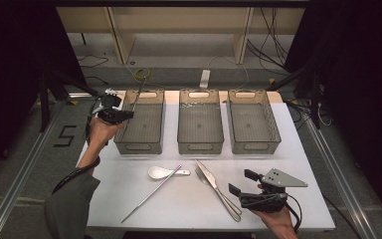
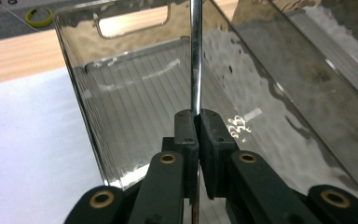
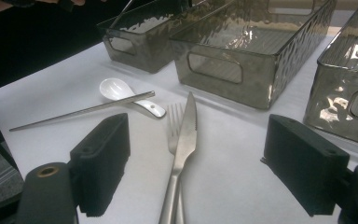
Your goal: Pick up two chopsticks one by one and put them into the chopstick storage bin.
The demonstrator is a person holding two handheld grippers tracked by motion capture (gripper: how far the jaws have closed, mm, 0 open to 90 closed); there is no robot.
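Up close, your left claw (image 2: 198,133) pinches a metal chopstick (image 2: 195,56) above the leftmost bin (image 2: 81,116), its upper end cut off. Overhead, a floor marking reads "5" (image 1: 65,135). Your right claw (image 3: 209,163) stands spread over knife (image 3: 184,140) and fork (image 3: 173,122) on the bench (image 3: 237,154).

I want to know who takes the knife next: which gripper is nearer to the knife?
Right. The right gripper waits open just beside the knife; the left gripper is far off above the left bin, holding a chopstick.
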